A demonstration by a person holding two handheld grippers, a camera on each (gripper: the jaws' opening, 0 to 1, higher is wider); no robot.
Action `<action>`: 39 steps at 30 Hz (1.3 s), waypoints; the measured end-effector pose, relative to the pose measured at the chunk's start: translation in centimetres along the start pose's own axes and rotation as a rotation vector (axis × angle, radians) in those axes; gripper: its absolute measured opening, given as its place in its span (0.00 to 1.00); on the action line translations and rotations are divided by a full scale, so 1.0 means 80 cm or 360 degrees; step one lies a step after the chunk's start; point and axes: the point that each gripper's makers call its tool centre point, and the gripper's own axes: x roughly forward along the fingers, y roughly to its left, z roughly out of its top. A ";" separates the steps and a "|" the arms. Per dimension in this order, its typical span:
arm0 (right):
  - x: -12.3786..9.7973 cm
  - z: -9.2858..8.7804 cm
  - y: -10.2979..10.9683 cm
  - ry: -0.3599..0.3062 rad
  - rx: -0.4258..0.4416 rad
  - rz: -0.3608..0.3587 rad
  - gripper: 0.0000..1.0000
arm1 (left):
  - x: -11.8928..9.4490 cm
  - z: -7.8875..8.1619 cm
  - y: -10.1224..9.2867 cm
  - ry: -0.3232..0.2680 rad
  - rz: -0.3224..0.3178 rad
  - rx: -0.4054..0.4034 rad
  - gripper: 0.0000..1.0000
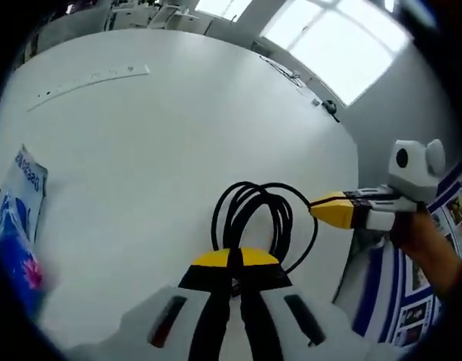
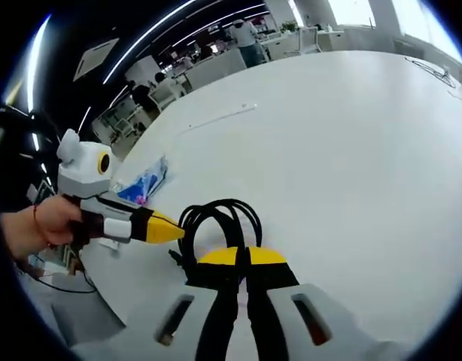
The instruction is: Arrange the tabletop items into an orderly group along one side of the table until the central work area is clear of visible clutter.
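One black cable (image 1: 253, 218), coiled into a long loop, lies on the white surface (image 1: 171, 120), its long axis running away from the left gripper (image 1: 233, 259) in the left gripper view, with the rounded far end pointing up the surface and the near end under the yellow tips. The left gripper's jaws are drawn together on the near end of the coil, pinching its strands. In the right gripper view the same cable (image 2: 220, 218) loops up from the right gripper (image 2: 242, 257), whose jaws are likewise pressed together at the coil's near end; the left gripper (image 2: 171, 228) comes in from the left, held by a hand (image 2: 35, 226), its yellow tip touching the coil's side. One blue printed packet (image 1: 20, 218) lies flat near the surface's edge, well apart from the cable, and one long white strip (image 1: 92, 81) lies farther off.
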 end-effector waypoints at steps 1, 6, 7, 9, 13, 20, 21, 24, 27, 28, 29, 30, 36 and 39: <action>0.001 -0.001 -0.001 0.0002 0.0002 -0.0003 0.00 | 0.001 -0.001 0.001 0.0006 0.0002 0.0004 0.00; 0.009 -0.003 -0.008 0.0003 0.0021 -0.0014 0.00 | 0.007 0.000 0.005 0.0007 0.0004 -0.0003 0.00; 0.011 -0.004 -0.009 0.0004 0.0024 -0.0016 0.00 | 0.008 0.000 0.006 0.0010 0.0006 -0.0001 0.00; 0.014 -0.005 -0.012 0.0011 0.0021 -0.0025 0.00 | 0.010 0.000 0.007 0.0007 0.0009 0.0008 0.00; 0.019 -0.008 -0.016 0.0019 -0.0004 -0.0042 0.00 | 0.012 -0.001 0.010 0.0007 0.0020 0.0028 0.00; 0.024 -0.011 -0.019 0.0027 -0.0043 -0.0050 0.00 | 0.015 -0.003 0.015 0.0005 0.0034 0.0074 0.00; 0.024 -0.010 -0.019 0.0023 -0.0046 -0.0049 0.00 | 0.016 -0.003 0.015 0.0004 0.0035 0.0082 0.01; 0.026 -0.011 -0.021 0.0028 -0.0047 -0.0053 0.00 | 0.016 -0.004 0.015 0.0002 0.0035 0.0089 0.01; 0.028 -0.013 -0.022 0.0026 -0.0054 -0.0055 0.00 | 0.017 -0.005 0.015 0.0012 0.0037 0.0108 0.02; 0.029 -0.014 -0.023 0.0028 -0.0080 -0.0063 0.00 | 0.017 -0.005 0.016 0.0010 0.0039 0.0115 0.02; 0.029 -0.015 -0.023 0.0028 -0.0092 -0.0069 0.00 | 0.017 -0.005 0.017 0.0009 0.0046 0.0122 0.03; 0.030 -0.015 -0.024 0.0024 -0.0095 -0.0069 0.00 | 0.017 -0.006 0.017 0.0009 0.0047 0.0123 0.04; 0.029 -0.014 -0.024 0.0006 -0.0086 -0.0070 0.00 | 0.013 -0.004 0.018 -0.0010 0.0041 0.0133 0.07; 0.030 -0.013 -0.022 -0.0007 -0.0076 -0.0061 0.03 | 0.013 -0.004 0.018 -0.0011 0.0041 0.0142 0.13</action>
